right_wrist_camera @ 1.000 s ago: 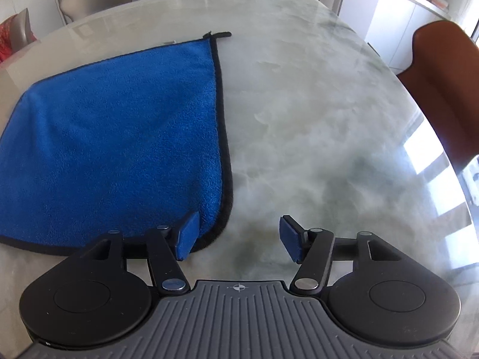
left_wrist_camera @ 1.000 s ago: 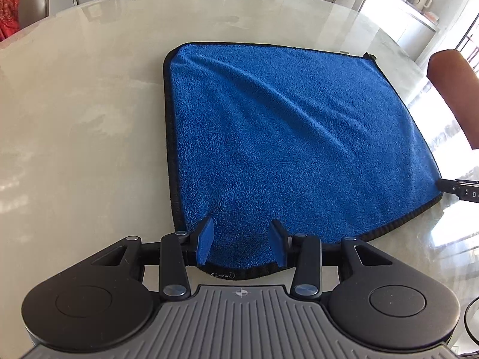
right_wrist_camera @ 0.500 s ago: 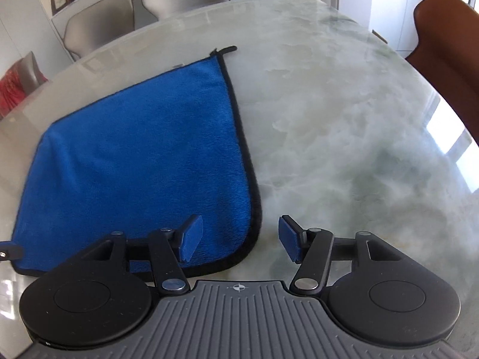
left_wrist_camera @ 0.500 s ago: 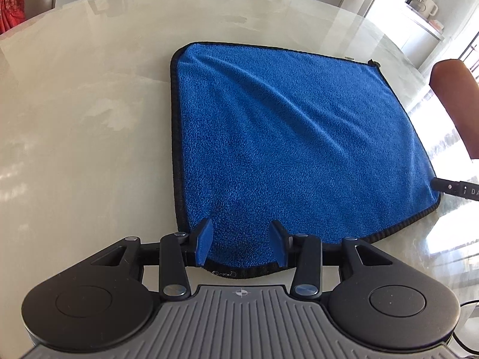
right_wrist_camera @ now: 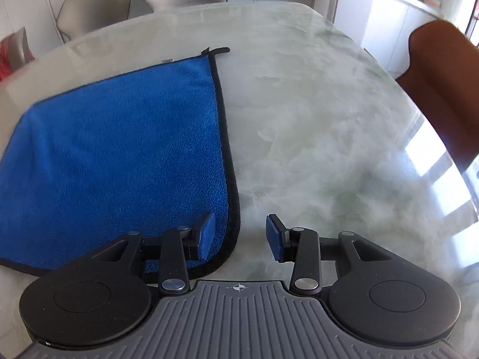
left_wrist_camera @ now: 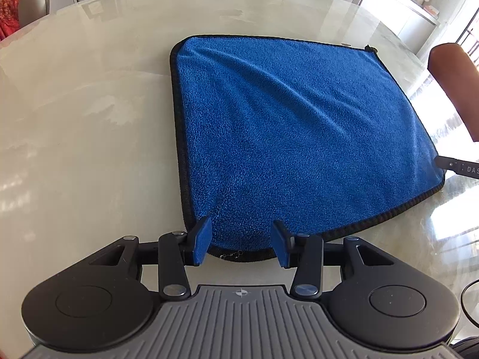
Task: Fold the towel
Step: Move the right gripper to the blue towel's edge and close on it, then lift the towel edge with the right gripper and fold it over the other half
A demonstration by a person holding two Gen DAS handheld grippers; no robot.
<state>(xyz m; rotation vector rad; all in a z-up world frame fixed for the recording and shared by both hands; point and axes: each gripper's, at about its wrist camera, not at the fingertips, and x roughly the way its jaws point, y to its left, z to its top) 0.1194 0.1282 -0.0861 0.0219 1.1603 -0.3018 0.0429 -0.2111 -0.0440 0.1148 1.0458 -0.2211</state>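
A blue towel (left_wrist_camera: 299,137) with black edging lies spread flat on the pale marble-look table (left_wrist_camera: 83,125), its pile creased by a few long diagonal wrinkles. Your left gripper (left_wrist_camera: 242,243) hovers at the towel's near left corner: its two blue pads stand apart, the rounded corner and its black hem lying between them, and neither pad visibly presses the cloth. At the far right of that view, a black fingertip of your other tool reaches the towel's near right corner.

Seen from your right wrist, the towel (right_wrist_camera: 119,149) fills the left side of the table (right_wrist_camera: 329,137), a small black hanging loop (right_wrist_camera: 220,51) poking from its far corner. Your right gripper (right_wrist_camera: 241,236) straddles the towel's right-hand hem near the near corner: the left pad sits over the blue pile, the right pad over bare tabletop, and the jaws are closing with the black edge between them, not yet pinched.

A brown chair (right_wrist_camera: 443,83) stands at the table's right side, and pale grey chairs (right_wrist_camera: 98,3) line the far edge.
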